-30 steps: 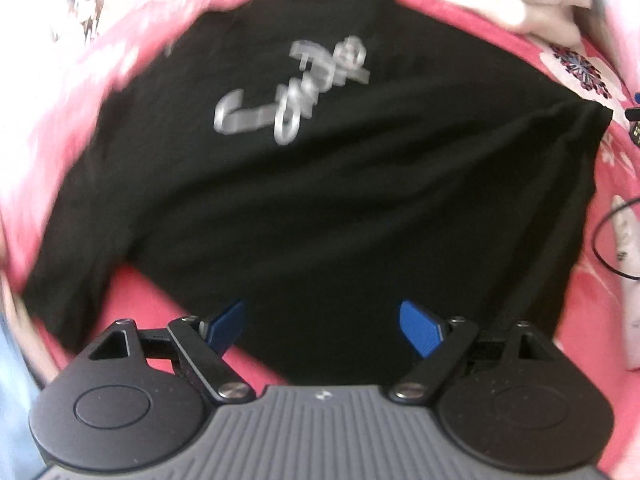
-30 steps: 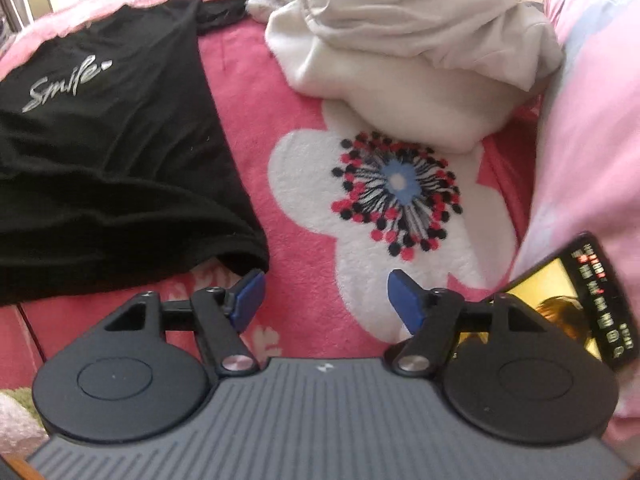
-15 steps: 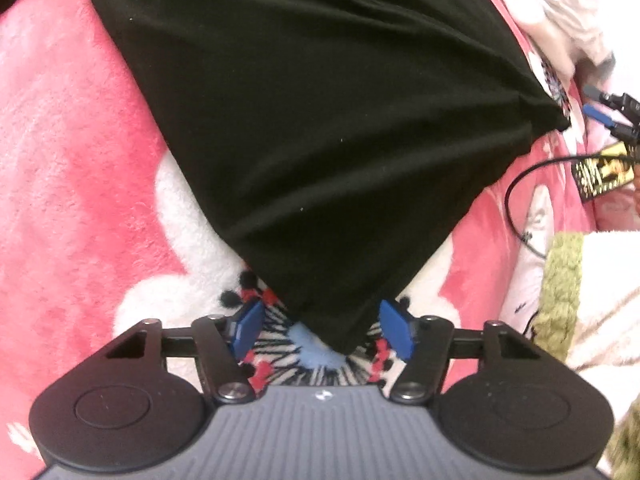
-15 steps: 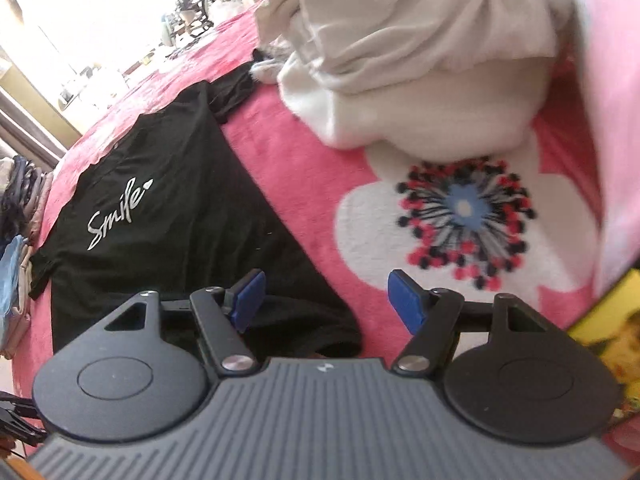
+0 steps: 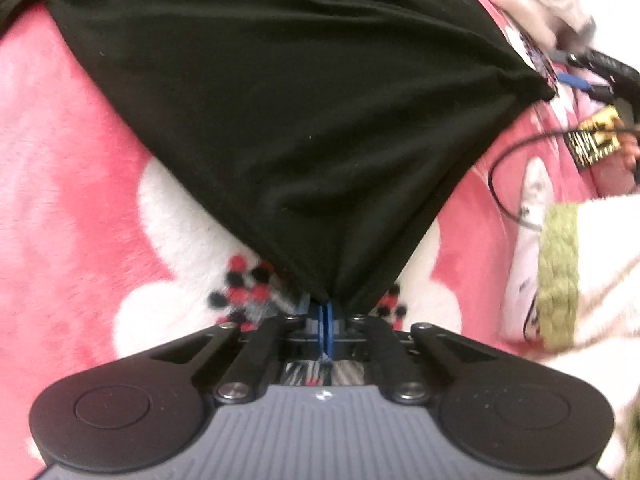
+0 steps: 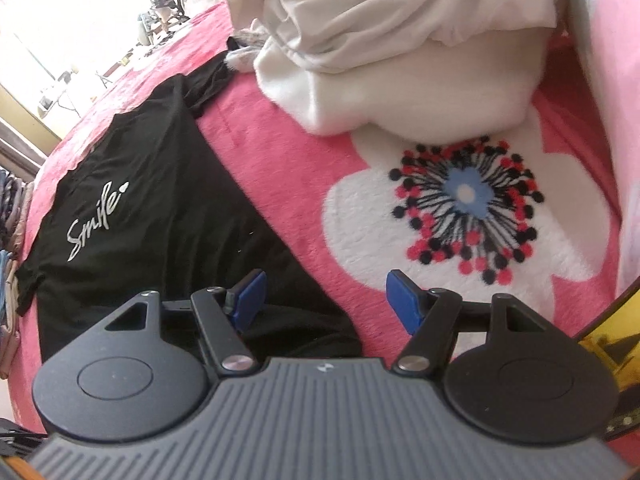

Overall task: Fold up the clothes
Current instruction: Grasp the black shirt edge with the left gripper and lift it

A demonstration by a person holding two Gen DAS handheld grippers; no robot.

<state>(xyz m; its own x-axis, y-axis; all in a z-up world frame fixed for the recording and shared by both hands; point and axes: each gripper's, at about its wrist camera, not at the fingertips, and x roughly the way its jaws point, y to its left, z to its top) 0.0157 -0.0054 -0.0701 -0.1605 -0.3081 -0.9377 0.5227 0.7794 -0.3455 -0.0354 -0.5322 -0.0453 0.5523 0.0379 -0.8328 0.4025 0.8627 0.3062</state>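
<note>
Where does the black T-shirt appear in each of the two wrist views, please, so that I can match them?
Left wrist view: the black T-shirt fills the upper middle, narrowing to a corner pinched in the left gripper.
Right wrist view: it lies at left, "Smile" print up, its near corner under the open right gripper.
Shared landmark: the pink blanket with white flowers.

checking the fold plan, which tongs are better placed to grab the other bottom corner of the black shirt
Right. The left tongs are shut on one corner of the black shirt. The right tongs are open and hover right above the shirt's other bottom corner.
</note>
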